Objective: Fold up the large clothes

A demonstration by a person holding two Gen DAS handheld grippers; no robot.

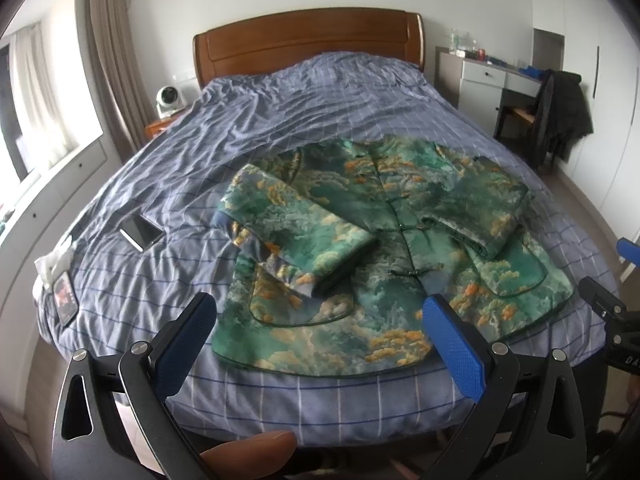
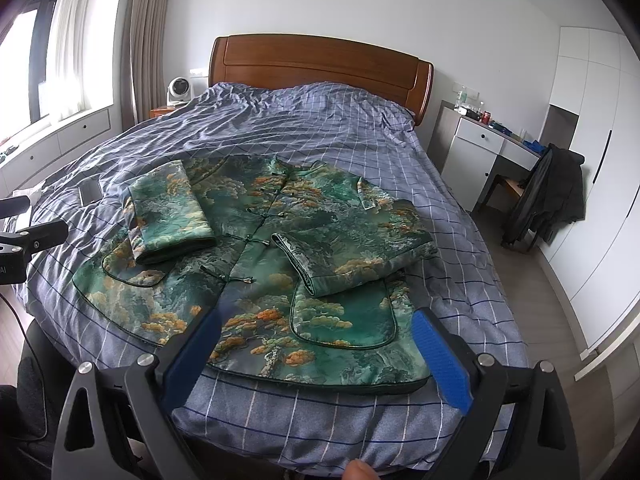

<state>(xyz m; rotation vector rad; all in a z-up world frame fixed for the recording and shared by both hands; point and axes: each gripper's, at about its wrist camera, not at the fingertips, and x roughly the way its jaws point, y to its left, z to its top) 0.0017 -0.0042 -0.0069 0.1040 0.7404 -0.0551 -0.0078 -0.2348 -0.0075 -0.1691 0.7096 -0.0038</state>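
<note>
Jacket (image 1: 384, 248) lies flat on the bed (image 1: 280, 120), sleeves folded in; it looks thick, soft, best pinched at the hem corners, with both hand-held grippers (image 1: 320, 344) (image 2: 316, 356) released, empty.

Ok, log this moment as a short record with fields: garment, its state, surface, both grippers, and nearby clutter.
garment: green padded jacket with orange cloud print and knot buttons
state: lying front up, both sleeves folded in across the chest, body not yet folded
surface: bed with blue checked cover
left gripper: open, hovering over the near hem, holding nothing
right gripper: open, hovering over the near hem, holding nothing
clutter: phone on the cover left of the jacket
background: dark coat draped on a chair
</note>
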